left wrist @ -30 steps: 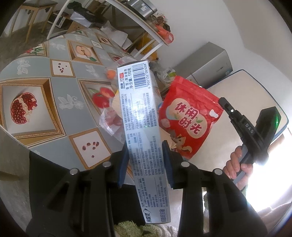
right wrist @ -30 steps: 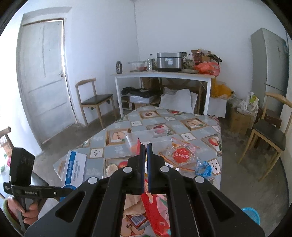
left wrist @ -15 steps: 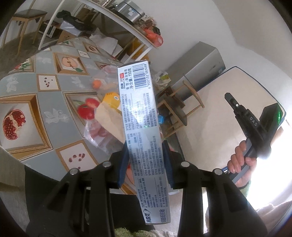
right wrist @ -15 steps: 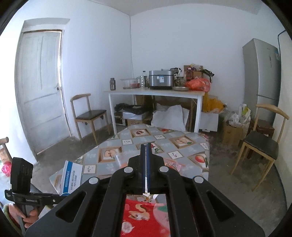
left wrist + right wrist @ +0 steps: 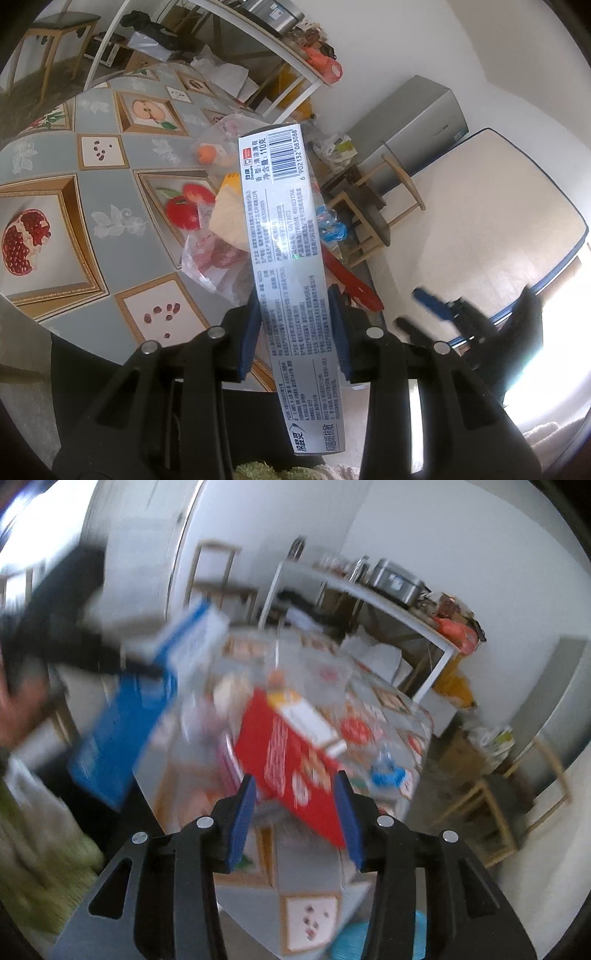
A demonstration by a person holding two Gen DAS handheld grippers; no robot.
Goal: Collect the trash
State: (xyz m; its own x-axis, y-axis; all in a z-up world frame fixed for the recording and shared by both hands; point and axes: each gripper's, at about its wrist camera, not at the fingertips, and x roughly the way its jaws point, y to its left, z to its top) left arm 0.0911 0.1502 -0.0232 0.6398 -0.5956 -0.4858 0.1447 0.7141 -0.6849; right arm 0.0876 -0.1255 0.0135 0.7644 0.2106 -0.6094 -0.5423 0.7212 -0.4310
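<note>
Trash here means the litter heaped on the fruit-patterned table point(image 5: 110, 221): in the left wrist view a clear plastic wrapper point(image 5: 207, 258), a tan paper piece point(image 5: 229, 218) and a small blue wrapper point(image 5: 332, 225) lie mid-frame. The toothpaste box point(image 5: 291, 266) runs up the centre of that view, clamped between the pads of the left gripper point(image 5: 295, 332). The right gripper point(image 5: 295, 812), low in its own blurred view, has just been opening its jaws; the red snack bag point(image 5: 291, 760) lies between them at centre, and the pads do not seem to press on it, so it looks let go over the table's near edge.

Judging the step as dropping or re-gripping the bag: steady the right hand first, since the blur suggests fast motion. Keep the left grip firm on the box, which juts far past the pads and could swing. The blue bin point(image 5: 351, 941), partly seen at the bottom of the right view, seems the likely target
</note>
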